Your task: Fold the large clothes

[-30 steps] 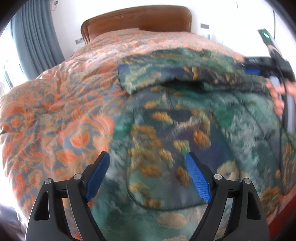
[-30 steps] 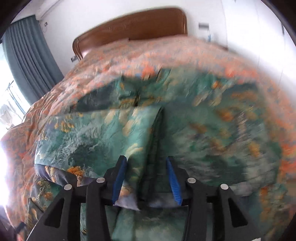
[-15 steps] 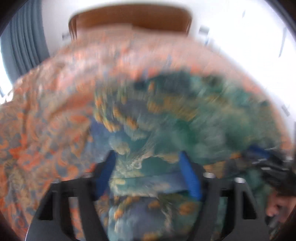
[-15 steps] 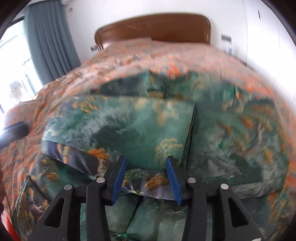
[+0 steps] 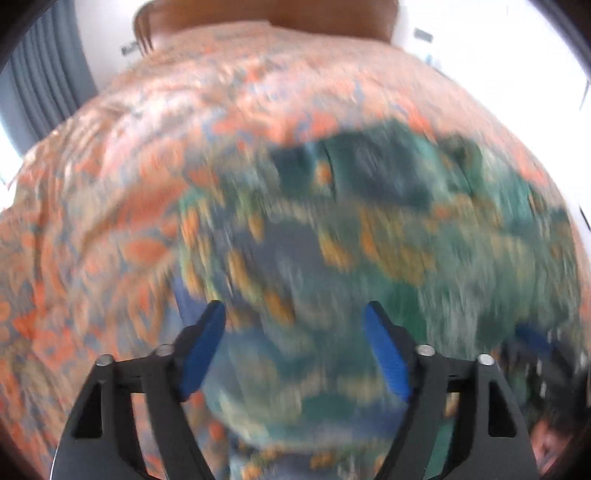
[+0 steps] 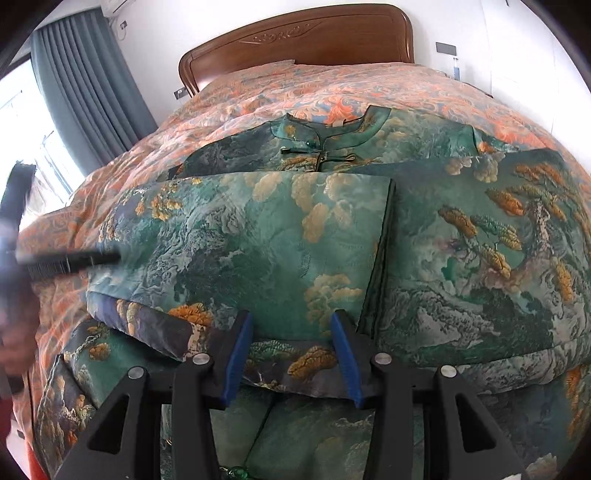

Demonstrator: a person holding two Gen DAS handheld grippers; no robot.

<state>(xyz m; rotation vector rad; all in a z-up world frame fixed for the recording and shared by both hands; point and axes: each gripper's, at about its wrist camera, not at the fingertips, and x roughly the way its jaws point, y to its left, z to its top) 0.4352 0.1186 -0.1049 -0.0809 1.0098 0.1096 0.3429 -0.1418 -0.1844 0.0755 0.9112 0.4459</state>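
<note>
A wide bed (image 6: 332, 92) under an orange-and-blue floral quilt fills the room, its carved brown wooden headboard (image 6: 295, 40) against a white wall (image 6: 229, 18), with grey-blue curtains (image 6: 85, 88) beside a bright, daylit window (image 6: 22, 122) at left.
</note>
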